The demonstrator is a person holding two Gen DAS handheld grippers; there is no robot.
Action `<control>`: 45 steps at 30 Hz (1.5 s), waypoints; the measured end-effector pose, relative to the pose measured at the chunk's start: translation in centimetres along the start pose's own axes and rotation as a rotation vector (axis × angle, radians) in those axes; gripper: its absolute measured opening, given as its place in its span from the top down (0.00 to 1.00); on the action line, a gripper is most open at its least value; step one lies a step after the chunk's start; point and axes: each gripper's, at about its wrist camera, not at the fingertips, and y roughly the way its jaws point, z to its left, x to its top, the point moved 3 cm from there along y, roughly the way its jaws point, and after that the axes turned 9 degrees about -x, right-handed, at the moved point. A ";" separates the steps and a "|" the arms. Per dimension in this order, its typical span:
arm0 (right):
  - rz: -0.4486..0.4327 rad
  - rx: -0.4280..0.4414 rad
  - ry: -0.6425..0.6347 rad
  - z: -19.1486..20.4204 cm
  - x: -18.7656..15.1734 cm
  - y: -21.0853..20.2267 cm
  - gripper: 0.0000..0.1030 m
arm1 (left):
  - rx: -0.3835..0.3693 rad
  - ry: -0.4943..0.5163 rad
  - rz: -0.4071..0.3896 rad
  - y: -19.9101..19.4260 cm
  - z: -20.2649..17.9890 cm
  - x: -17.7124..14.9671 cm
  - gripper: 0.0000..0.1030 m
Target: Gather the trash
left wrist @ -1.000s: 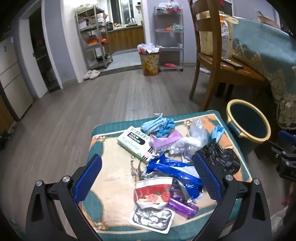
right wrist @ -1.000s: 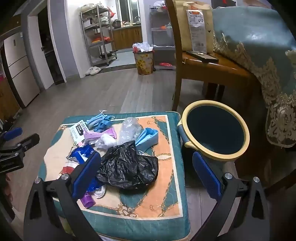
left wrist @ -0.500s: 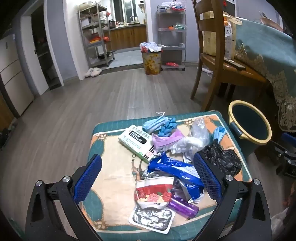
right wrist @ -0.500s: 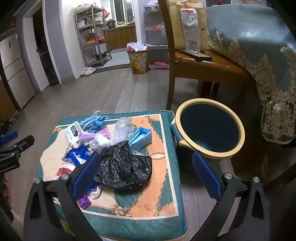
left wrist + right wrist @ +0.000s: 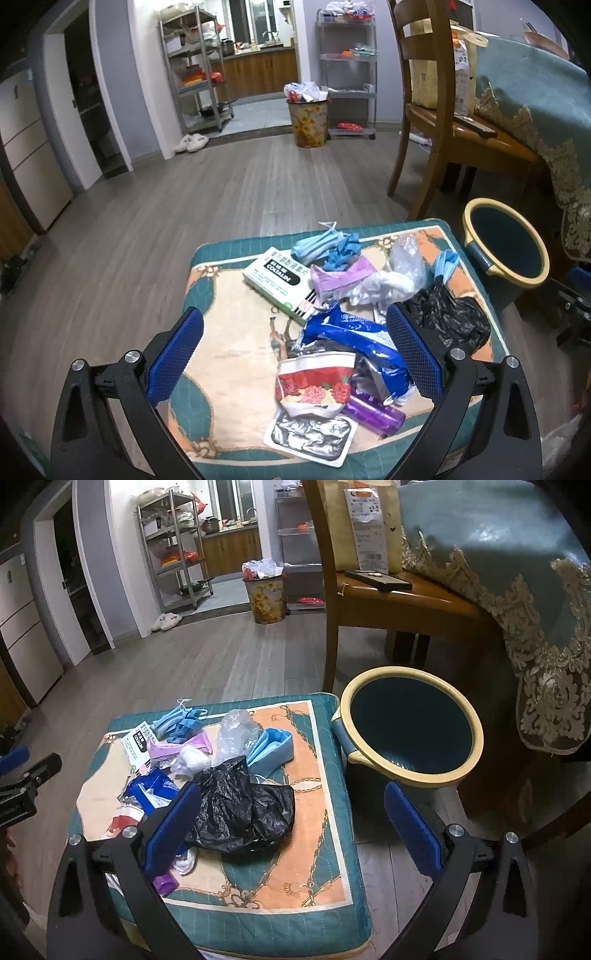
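Left gripper point(image 5: 293, 356): jaws wide apart, nothing between the pads, hovering over the near edge of the cushion point(image 5: 221, 376).

Cushion, left half: bare patterned fabric from the left edge to the middle; open room there.

Cushion, middle to right, trash pile:
- white medicine box point(image 5: 279, 277), toward the far left of the pile;
- blue masks point(image 5: 325, 245) at the far edge;
- lilac wrapper point(image 5: 338, 277);
- clear plastic bag point(image 5: 406, 258);
- blue foil packet point(image 5: 354, 334);
- floral pouch point(image 5: 314, 384) and silver sachet point(image 5: 310, 435) at the near edge;
- purple tube point(image 5: 373, 410), beside the sachet;
- black plastic bag point(image 5: 240, 808), near the right edge, partly behind the right gripper's left finger; a folded light-blue piece point(image 5: 271, 749), possibly a mask, lies just behind it.

Right gripper point(image 5: 291, 830): jaws spread wide, empty, straddling the cushion's right edge.

Bin point(image 5: 469, 764): yellow-rimmed, dark inside, on the floor just beside the cushion's right edge, mouth unobstructed.

Behind the bin: wooden chair point(image 5: 391, 598); draped tablecloth point(image 5: 517, 572) at far right.
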 end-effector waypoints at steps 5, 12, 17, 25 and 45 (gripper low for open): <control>0.014 0.003 0.005 0.1 -0.1 0.3 0.05 | -0.009 -0.018 0.001 0.1 0.4 0.0 0.05; 0.023 -0.012 -0.006 0.0 -0.4 0.5 0.05 | -0.018 -0.054 0.009 0.2 0.9 -0.1 0.05; 0.021 -0.027 -0.020 0.1 -0.5 0.6 0.05 | -0.018 -0.057 0.009 0.2 1.1 -0.2 0.05; 0.011 -0.028 -0.027 0.0 -0.5 0.4 0.05 | -0.008 -0.044 0.013 0.4 0.8 -0.2 0.05; 0.017 -0.027 -0.034 0.5 -0.6 0.5 0.05 | -0.008 -0.039 0.002 0.1 0.9 0.0 0.05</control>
